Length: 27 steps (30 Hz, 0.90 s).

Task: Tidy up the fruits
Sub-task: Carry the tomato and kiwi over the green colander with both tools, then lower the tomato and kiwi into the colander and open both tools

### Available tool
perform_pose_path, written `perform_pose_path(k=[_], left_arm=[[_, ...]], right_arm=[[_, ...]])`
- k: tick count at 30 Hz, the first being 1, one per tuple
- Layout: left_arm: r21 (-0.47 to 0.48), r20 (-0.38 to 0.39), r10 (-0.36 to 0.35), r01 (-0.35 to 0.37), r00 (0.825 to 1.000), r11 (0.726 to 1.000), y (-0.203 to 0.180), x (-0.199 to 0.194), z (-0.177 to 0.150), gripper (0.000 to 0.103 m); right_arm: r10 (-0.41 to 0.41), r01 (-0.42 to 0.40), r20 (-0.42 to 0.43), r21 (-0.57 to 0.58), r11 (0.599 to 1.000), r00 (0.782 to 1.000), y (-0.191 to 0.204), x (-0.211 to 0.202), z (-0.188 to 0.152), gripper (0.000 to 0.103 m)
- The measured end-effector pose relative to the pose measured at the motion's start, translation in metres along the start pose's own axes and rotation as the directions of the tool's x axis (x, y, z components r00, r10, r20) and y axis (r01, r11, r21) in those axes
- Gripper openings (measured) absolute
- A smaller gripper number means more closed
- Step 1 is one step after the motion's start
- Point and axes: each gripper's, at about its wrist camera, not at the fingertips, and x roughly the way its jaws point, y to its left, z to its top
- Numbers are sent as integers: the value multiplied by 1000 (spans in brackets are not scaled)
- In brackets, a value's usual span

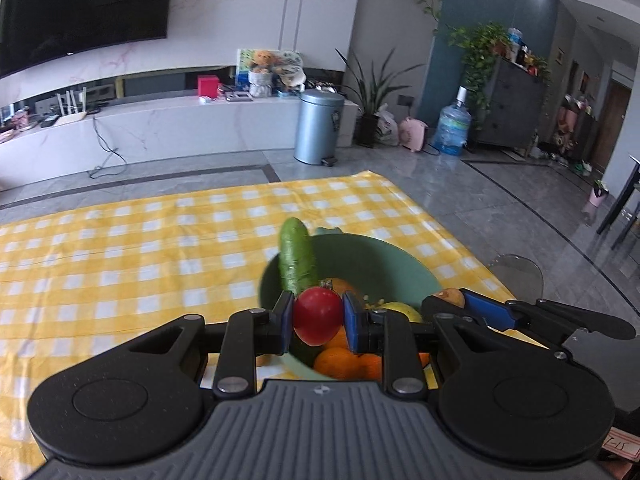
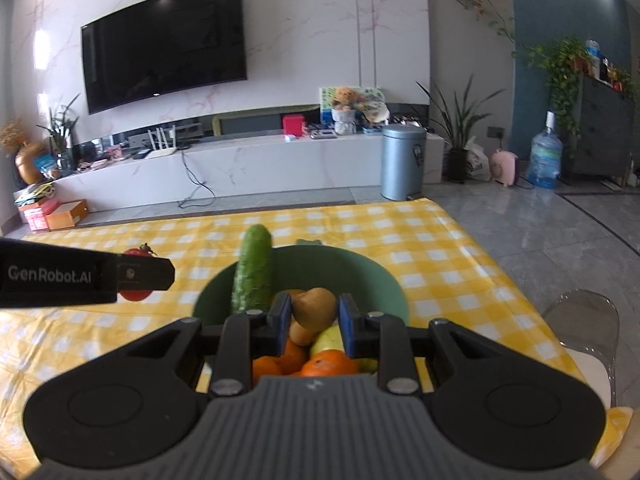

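While both grippers are loaded: two views follow.
Left wrist view: left gripper clamped on round glossy red tomato, above pale green bowl near the yellow checked tabletop's right edge.
Tomato handling: likely soft, slippery; hold its middle lightly.
Right wrist view: right gripper closed on knobbly brown potato, over the bowl.
Potato handling: probably firm, heavier.
Bowl contents: upright green cucumber, oranges.

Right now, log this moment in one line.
left claw: shut on tomato | right claw: shut on potato | green bowl: cucumber, oranges inside
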Motion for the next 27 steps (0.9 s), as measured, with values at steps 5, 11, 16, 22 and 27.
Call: perform_pose_path(k=[5, 11, 16, 22, 27], left_arm=[[34, -47, 1, 0, 999, 999, -5, 22, -3, 28], [45, -95, 0, 4, 995, 999, -7, 43, -9, 28], [37, -135, -6, 11, 991, 999, -6, 56, -12, 28], [30, -167, -4, 9, 986, 1000, -5, 66, -17, 28], [7, -190, -14, 16, 982, 1000, -1, 72, -21, 28]], right_arm=[[-6, 8, -54, 41, 999, 999, -8, 18, 0, 22], [-9, 17, -95, 81, 997, 995, -12, 35, -4, 22], [-14, 25, -126, 88, 996, 992, -12, 45, -6, 22], [-22, 35, -147, 87, 996, 989, -10, 53, -8, 22], [-39, 53, -166, 86, 995, 985, -10, 60, -8, 22]])
